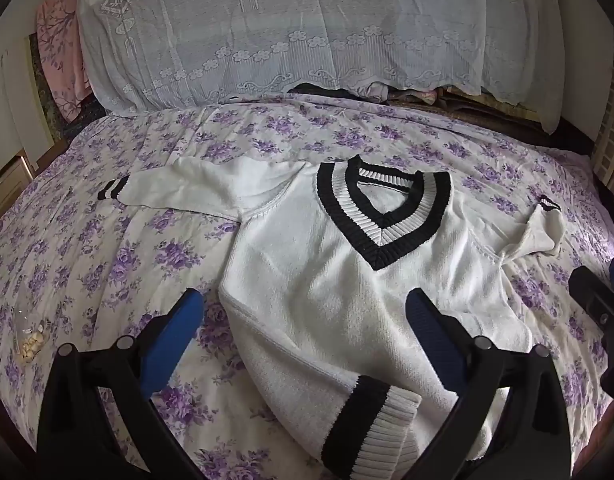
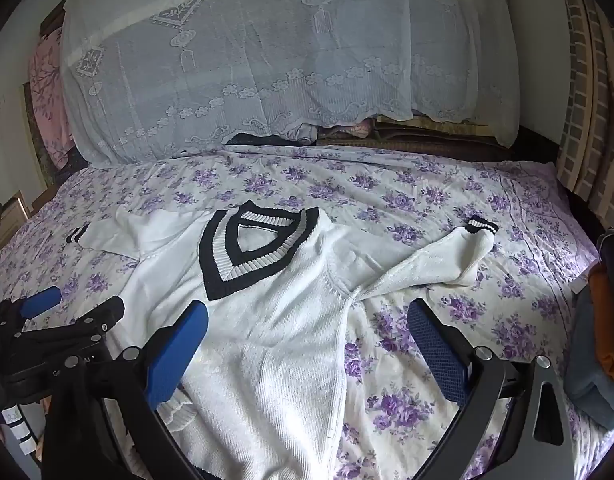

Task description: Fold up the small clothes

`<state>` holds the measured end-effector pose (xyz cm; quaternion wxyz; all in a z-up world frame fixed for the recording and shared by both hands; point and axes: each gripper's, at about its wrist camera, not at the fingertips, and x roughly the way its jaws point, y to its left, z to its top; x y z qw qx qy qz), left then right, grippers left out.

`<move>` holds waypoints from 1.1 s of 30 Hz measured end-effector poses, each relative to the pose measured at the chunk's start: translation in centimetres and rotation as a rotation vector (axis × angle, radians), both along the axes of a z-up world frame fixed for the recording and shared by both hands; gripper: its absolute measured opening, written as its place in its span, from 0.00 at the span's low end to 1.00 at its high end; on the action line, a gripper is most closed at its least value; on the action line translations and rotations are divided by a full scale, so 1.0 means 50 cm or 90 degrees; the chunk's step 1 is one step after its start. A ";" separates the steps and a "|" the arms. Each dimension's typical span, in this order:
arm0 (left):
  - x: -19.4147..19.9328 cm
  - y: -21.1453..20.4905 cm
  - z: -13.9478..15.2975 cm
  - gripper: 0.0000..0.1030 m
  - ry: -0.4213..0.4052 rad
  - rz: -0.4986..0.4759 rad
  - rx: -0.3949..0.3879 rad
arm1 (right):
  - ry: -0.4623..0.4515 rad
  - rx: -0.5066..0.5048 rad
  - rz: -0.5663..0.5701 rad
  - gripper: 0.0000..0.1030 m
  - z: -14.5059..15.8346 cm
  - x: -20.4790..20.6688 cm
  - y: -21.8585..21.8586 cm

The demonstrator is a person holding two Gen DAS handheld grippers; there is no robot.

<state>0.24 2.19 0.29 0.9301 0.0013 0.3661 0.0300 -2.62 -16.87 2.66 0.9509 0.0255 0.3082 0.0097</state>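
Left wrist view: the left tool (image 1: 305, 312) hangs released, blue pads spread wide over the lower body of a white V-neck sweater (image 1: 327, 272) lying face-up on the floral bedsheet (image 1: 107, 240). One sleeve stretches out flat; the other is bunched near the bed's edge. A small clear packet (image 1: 31, 340) of pale pieces lies on the sheet, its contents hard to make out. The right tool (image 1: 599, 304) is cut off at the frame edge.

Right wrist view: the right tool (image 2: 307, 328) is released too, one pad over the sweater (image 2: 267, 320), the other over bare bedsheet (image 2: 427, 200). The left tool (image 2: 71, 308) sits beside it, partly hidden. A lace-covered pile (image 2: 267, 60) bounds the far side.
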 end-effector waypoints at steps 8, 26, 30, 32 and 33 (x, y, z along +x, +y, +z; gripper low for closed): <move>0.003 0.000 -0.002 0.96 0.007 0.003 0.000 | -0.002 0.001 0.001 0.97 -0.004 -0.001 0.004; 0.006 0.005 -0.007 0.96 0.013 0.007 -0.001 | 0.000 0.001 0.002 0.97 0.002 -0.004 -0.001; 0.005 0.006 -0.008 0.96 0.013 0.007 -0.001 | 0.002 0.002 0.002 0.97 0.003 -0.003 -0.001; 0.005 0.006 -0.008 0.96 0.013 0.008 -0.001 | 0.003 0.003 0.003 0.97 0.003 -0.003 -0.001; 0.004 0.007 -0.009 0.96 0.013 0.008 -0.001 | 0.002 0.003 0.003 0.97 0.005 -0.004 0.000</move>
